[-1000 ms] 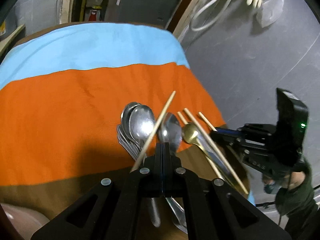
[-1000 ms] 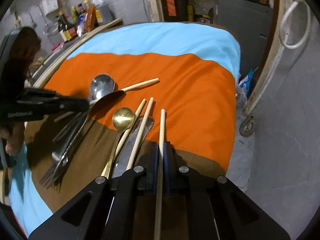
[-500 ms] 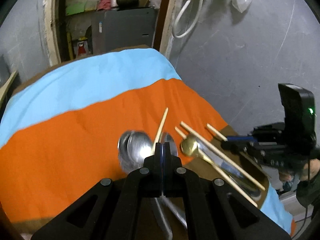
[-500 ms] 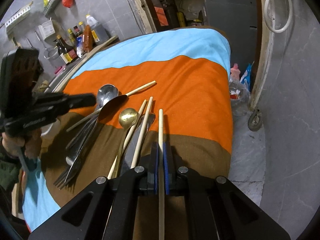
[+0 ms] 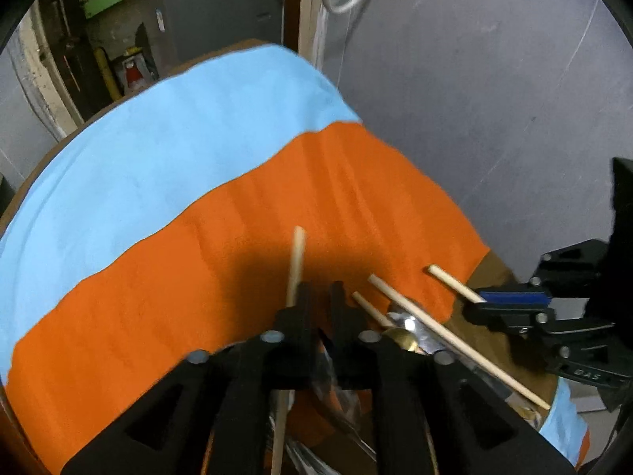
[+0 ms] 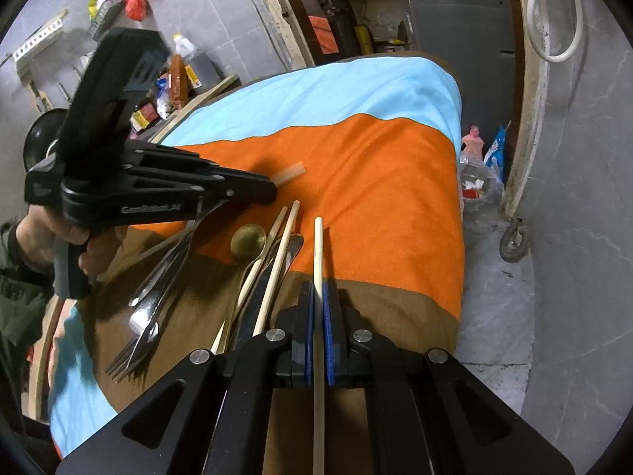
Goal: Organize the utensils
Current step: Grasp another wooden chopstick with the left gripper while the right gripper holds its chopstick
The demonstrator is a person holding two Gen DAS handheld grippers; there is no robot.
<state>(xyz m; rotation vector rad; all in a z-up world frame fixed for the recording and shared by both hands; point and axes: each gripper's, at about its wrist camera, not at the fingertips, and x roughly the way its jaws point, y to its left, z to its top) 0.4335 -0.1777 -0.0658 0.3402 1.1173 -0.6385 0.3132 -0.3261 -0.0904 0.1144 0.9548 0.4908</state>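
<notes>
My left gripper is open over the pile; a wooden chopstick lies along its left finger, tip pointing up over the orange cloth. It also shows in the right wrist view. My right gripper is shut on another wooden chopstick, which runs straight forward between its blue pads. A gold spoon, two more chopsticks and a dark knife lie just left of it. Silver spoons and forks lie under the left gripper.
The table carries a striped cloth: blue, orange, brown. Its right edge drops to a grey floor with a bottle and bags. Bottles and jars stand on a shelf at the far left.
My left gripper has opened and tipped forward over the utensils; the spoons have dropped out of its view. My right gripper has stayed shut on its chopstick.
</notes>
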